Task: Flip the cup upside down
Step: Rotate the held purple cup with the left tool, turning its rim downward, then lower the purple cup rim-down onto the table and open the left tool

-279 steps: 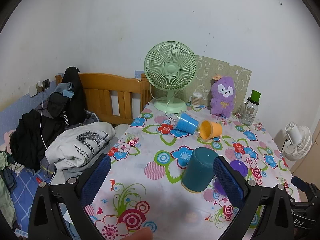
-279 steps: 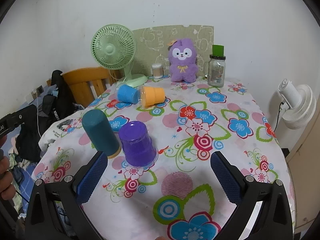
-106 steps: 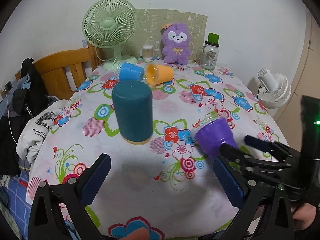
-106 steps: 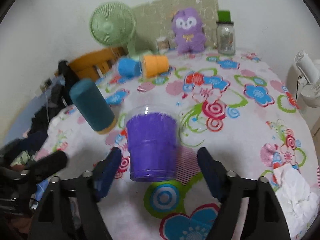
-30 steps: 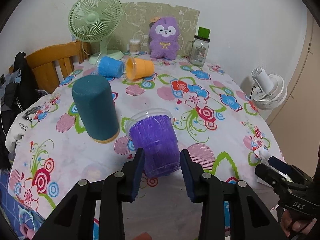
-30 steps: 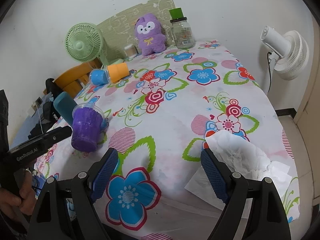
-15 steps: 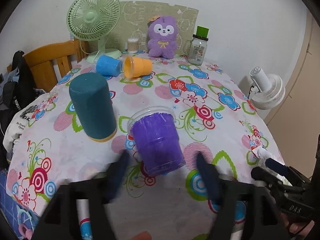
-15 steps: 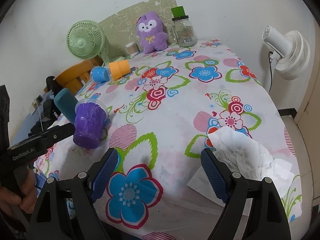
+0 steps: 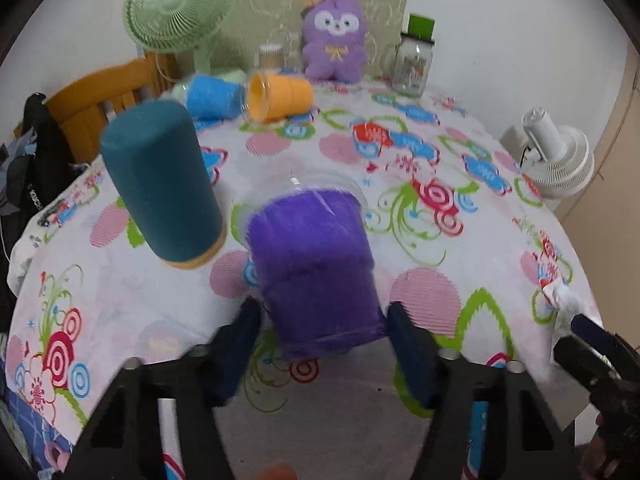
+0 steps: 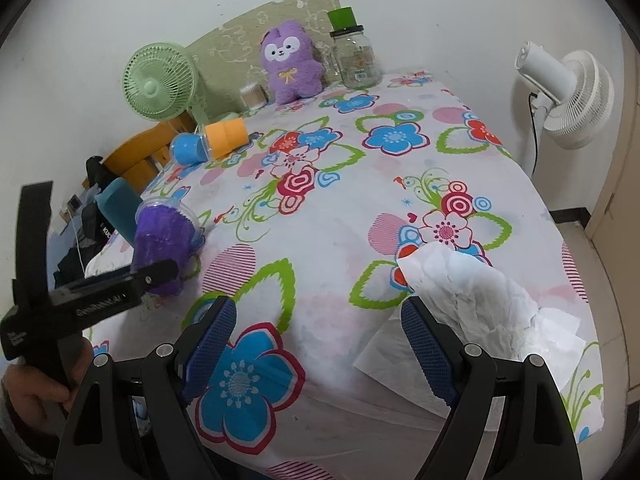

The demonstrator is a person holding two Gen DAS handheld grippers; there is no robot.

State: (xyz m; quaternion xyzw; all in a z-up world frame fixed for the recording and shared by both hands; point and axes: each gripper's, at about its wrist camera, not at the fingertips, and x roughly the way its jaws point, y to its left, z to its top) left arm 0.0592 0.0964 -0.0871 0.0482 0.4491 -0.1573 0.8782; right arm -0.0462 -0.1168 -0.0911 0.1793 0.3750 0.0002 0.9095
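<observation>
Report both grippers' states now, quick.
Left gripper: open around the purple cup, pads apart from its sides.
Right gripper: open, holding nothing.

On the table (image 9: 460, 248), the tall cup (image 9: 160, 184) stands left of the tub cup (image 9: 316, 272), two cups lying behind.

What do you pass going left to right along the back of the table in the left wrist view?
Green fan → blue cup → orange cup → purple plush → glass jar.
</observation>
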